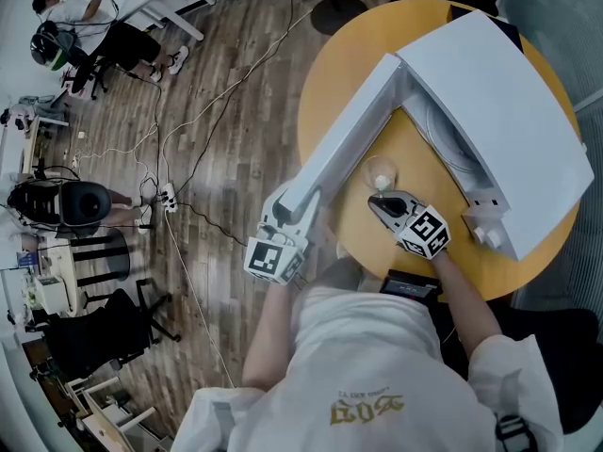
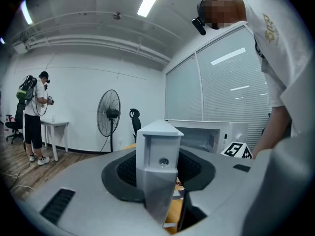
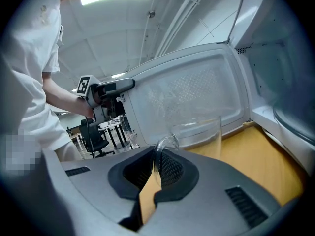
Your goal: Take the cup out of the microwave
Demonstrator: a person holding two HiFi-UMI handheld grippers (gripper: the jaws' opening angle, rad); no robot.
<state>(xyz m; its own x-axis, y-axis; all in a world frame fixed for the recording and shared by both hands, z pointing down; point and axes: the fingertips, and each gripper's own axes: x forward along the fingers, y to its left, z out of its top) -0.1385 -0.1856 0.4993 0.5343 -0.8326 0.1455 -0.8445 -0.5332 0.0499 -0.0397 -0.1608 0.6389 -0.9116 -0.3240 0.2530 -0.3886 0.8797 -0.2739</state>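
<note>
clear glass cup (image 3: 202,132) out of cavity, over round yellow table (image 1: 344,59), between open white door (image 1: 349,135) and white microwave (image 1: 499,102) opening. right tool (image 3: 156,157) pressed together on cup's handle (image 3: 165,144). left tool (image 1: 297,217) clamps door's free end. cup-table contact: cannot tell.

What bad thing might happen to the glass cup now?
The right gripper pinches only the thin handle of the clear cup, so it might swing or slip and break on the table. The cup is close to the open door, held by the left gripper, and could bump it.
</note>
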